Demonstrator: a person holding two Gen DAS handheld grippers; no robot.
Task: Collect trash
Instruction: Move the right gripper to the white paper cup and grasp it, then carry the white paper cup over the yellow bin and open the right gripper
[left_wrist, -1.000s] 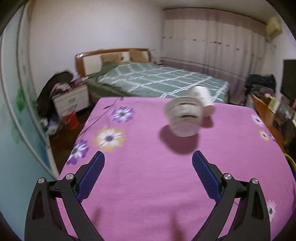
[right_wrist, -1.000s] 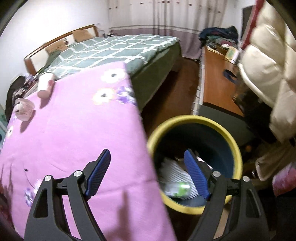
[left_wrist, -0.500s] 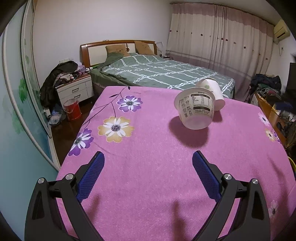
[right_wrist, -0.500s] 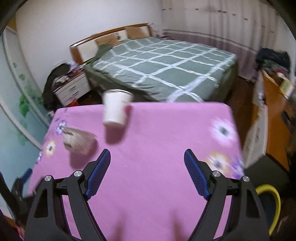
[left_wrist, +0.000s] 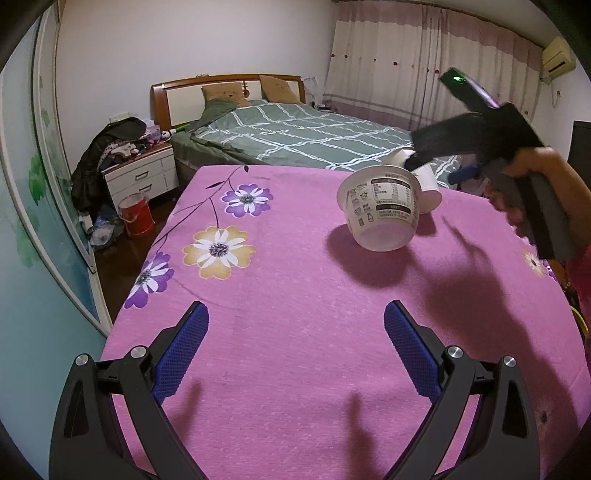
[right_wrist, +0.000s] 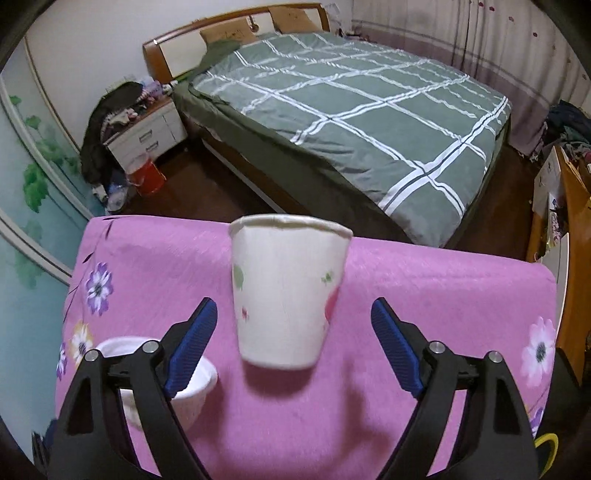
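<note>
I observe my right gripper (right_wrist: 293, 328) held over the pink flower-print tablecloth (right_wrist: 424, 291), its blue-padded jaws opening with the white paper cup with small coloured prints (right_wrist: 288, 295) standing upright between them, neither pad touching it. A white plastic tub with a printed label (left_wrist: 382, 210) sits just beside that cup, partly hidden behind my right gripper's left finger in the right wrist view. My left gripper (left_wrist: 295, 347) hangs with jaws apart and nothing between them, well short of both items.
</note>
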